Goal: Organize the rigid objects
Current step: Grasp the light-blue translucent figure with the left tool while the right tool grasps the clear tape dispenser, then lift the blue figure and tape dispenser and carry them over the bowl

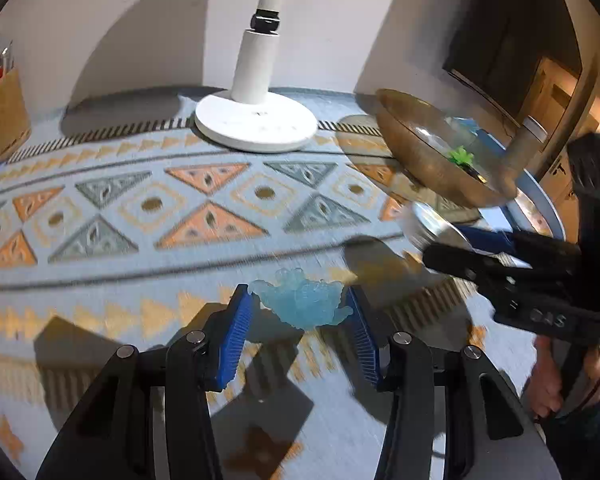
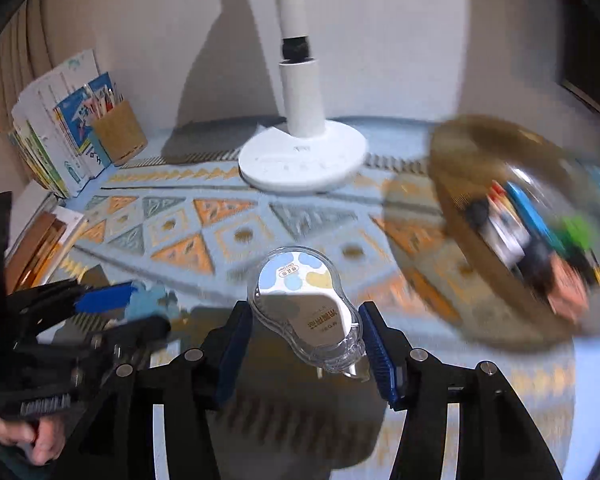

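1. The translucent pale-blue figurine [image 1: 304,300], lumpy and frilled at its edges, sits between the tips of the left gripper [image 1: 300,304], pressed by both blue ribbed pads, lifted off the patterned cloth.
2. The clear plastic correction-tape dispenser [image 2: 306,308], pear-shaped with a blue-and-yellow blotched label on its wide end, lies between the pads of the right gripper [image 2: 306,334], wide end pointing away from the tongs.
3. The wooden bowl [image 2: 480,240] stands ahead and to the right of both tongs, holding blurred small items.
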A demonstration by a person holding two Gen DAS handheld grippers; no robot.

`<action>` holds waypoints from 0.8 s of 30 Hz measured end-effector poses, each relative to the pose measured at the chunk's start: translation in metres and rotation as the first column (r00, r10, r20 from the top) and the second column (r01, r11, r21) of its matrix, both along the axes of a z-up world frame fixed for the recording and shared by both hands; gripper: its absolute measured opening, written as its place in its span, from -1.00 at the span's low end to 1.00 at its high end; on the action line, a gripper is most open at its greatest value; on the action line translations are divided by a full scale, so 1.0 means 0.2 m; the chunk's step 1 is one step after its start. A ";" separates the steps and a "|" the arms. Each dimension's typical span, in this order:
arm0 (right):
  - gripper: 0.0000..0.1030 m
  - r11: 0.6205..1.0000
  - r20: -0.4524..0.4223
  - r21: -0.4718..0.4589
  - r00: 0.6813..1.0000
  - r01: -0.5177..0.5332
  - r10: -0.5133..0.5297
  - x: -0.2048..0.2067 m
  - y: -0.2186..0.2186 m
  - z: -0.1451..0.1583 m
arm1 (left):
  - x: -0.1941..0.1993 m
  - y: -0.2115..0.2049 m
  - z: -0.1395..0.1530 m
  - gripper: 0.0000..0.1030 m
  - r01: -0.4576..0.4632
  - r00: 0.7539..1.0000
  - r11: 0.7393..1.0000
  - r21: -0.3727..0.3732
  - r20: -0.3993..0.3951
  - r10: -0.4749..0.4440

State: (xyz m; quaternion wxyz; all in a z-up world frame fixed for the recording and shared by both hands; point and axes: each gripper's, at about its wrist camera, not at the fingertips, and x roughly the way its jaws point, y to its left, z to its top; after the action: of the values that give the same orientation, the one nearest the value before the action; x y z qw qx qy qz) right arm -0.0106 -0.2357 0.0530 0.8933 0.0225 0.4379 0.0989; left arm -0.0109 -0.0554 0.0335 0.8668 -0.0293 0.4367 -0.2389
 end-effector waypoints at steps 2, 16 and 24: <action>0.04 1.000 -0.016 0.011 0.999 0.028 -0.028 -0.12 -0.04 -0.02 | -0.06 -0.02 -0.02 -0.12 -0.006 1.000 1.000 0.005 0.006 0.006; 0.44 0.999 -0.014 -0.049 1.000 -0.009 0.008 -0.28 -0.03 -0.17 | -0.09 -0.01 -0.09 -0.09 -0.041 0.999 0.999 -0.006 -0.015 0.041; 0.51 1.000 -0.027 -0.029 1.000 0.009 -0.010 -0.27 -0.05 -0.18 | -0.10 -0.04 -0.09 0.02 -0.028 1.000 0.999 0.039 -0.011 0.029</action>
State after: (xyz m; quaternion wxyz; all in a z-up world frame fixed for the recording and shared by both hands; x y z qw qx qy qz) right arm -0.0640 -0.2462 0.0170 0.8879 0.0133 0.4514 0.0880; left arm -0.0315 -0.0643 0.0151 0.8681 -0.0202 0.4456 -0.2178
